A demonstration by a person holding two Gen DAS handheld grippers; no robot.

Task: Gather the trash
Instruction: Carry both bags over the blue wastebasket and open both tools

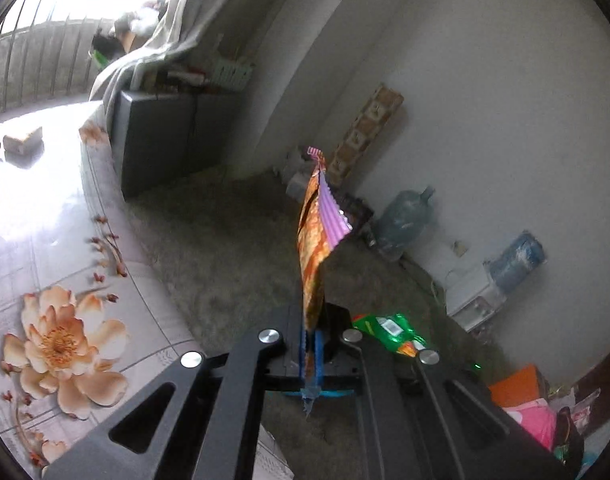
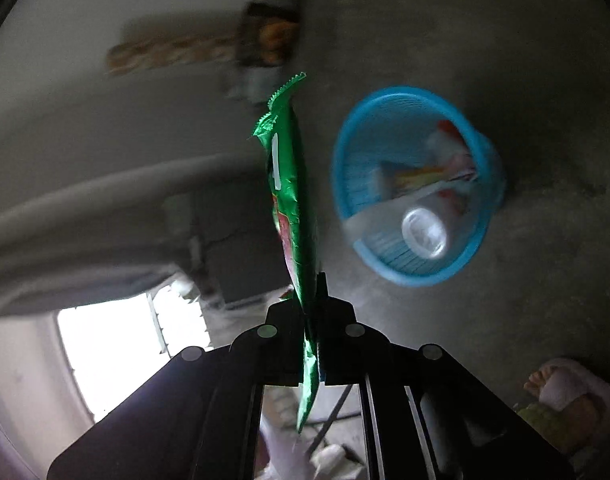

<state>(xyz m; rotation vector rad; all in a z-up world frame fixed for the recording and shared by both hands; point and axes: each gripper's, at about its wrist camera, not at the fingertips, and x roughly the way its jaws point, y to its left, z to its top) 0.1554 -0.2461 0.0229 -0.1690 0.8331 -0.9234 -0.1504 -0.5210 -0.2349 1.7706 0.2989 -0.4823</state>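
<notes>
My left gripper (image 1: pixel 313 336) is shut on an orange and purple snack wrapper (image 1: pixel 315 240), which stands up from the jaws above the grey carpet. My right gripper (image 2: pixel 311 312) is shut on a green snack wrapper (image 2: pixel 293 200), held in the air. That green wrapper also shows in the left wrist view (image 1: pixel 389 330), just right of my left gripper. A blue plastic basket (image 2: pixel 481 148) sits on the floor to the right of the green wrapper, apart from it. It holds a clear plastic bottle (image 2: pixel 423 232) and colourful wrappers (image 2: pixel 429 176).
A dark cabinet (image 1: pixel 161 136) stands by the wall, with a floral tiled floor (image 1: pixel 61 332) to its left. Two large water jugs (image 1: pixel 405 220) and a white dispenser (image 1: pixel 471 300) line the wall. Orange and pink items (image 1: pixel 525 404) lie at the lower right. A person's foot in a slipper (image 2: pixel 561 388) is nearby.
</notes>
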